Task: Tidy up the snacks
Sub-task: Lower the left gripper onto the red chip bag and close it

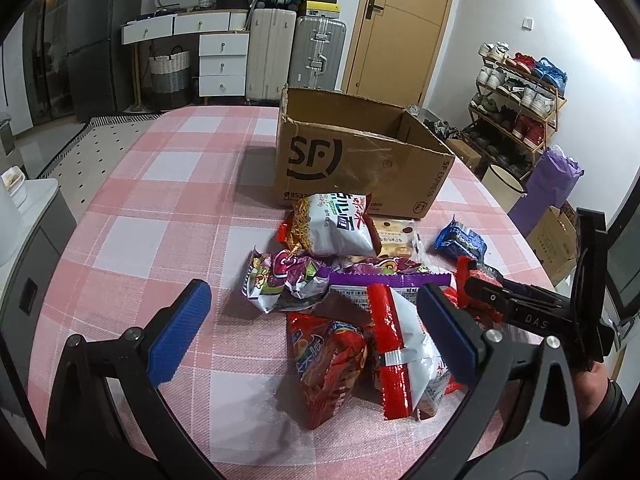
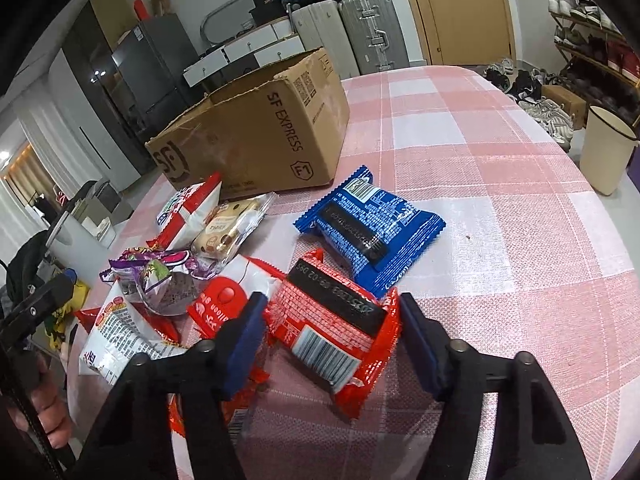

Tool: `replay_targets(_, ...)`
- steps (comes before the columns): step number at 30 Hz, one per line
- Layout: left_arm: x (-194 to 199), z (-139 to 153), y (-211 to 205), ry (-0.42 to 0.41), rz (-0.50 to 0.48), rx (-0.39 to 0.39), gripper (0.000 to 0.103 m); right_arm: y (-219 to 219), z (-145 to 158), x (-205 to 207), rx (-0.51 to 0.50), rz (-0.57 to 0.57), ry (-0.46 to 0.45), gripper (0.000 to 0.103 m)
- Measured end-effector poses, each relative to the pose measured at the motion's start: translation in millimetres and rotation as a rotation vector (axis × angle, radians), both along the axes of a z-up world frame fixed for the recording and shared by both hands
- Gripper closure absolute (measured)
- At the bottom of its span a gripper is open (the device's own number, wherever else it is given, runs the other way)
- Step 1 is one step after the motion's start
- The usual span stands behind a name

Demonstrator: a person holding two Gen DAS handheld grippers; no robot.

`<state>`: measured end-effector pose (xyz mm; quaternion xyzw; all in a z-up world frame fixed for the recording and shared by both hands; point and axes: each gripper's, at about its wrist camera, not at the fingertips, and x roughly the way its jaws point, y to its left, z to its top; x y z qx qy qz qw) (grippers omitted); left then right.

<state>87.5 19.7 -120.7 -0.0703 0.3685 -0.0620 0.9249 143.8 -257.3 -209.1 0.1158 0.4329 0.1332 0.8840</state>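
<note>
At lower centre of the right wrist view: right gripper (image 2: 331, 334), jaws apart, blue pads to either side of a red snack pack (image 2: 340, 332) lying barcode-up on the checked tablecloth (image 2: 500, 208). Whether the pads touch the wrapper cannot be told; no squeeze shows in the foil.

Just above it in the same frame: blue snack pack (image 2: 370, 228), flat, one corner overlapped by the red pack's far end.

Left of centre: heap of further snacks, including a purple bag (image 2: 160, 276), a pale pastry pack (image 2: 224, 232) and a white-and-red bag (image 2: 120, 336), partly stacked on each other.

Upper centre: cardboard box (image 2: 260, 136), open-topped, standing beyond the heap; the likely destination, judging by the task. Interior not visible from here.

Lower part of the left wrist view: left gripper (image 1: 312, 332), jaws wide apart, holding nothing, poised over the near end of the heap, above a red bag (image 1: 328, 364).

Risks, as judged:
- Slick foil, air-filled; a grip across the puffed middle may slip or burst the seal.
- Red pack overlaps the blue one; lifting may drag the blue pack along.
- Left finger of the right gripper sits close to the neighbouring red wrapper; closing may pinch two items.
- Both grippers work near each other; collision possible.
</note>
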Motion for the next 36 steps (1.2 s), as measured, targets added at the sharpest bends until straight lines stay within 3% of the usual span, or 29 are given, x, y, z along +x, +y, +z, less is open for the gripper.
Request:
replay_targets(15, -31.2, 7.1, 32.0, 0.009, 0.067, -0.001, 0.001, -10.0, 21.8, -26.2, 0.046, 0.012, -0.070, 0.050)
replay_targets(22, -34.2, -13.4, 37.7, 0.088, 0.039, -0.074, 0.001, -15.9, 34.5, -42.6, 0.055, 0.013, -0.107, 0.050)
replay_targets(36, -10.3, -50.0, 16.8, 0.182, 0.019, -0.046, 0.001, -18.8, 39.3, -54.6, 0.067, 0.023, -0.130, 0.050)
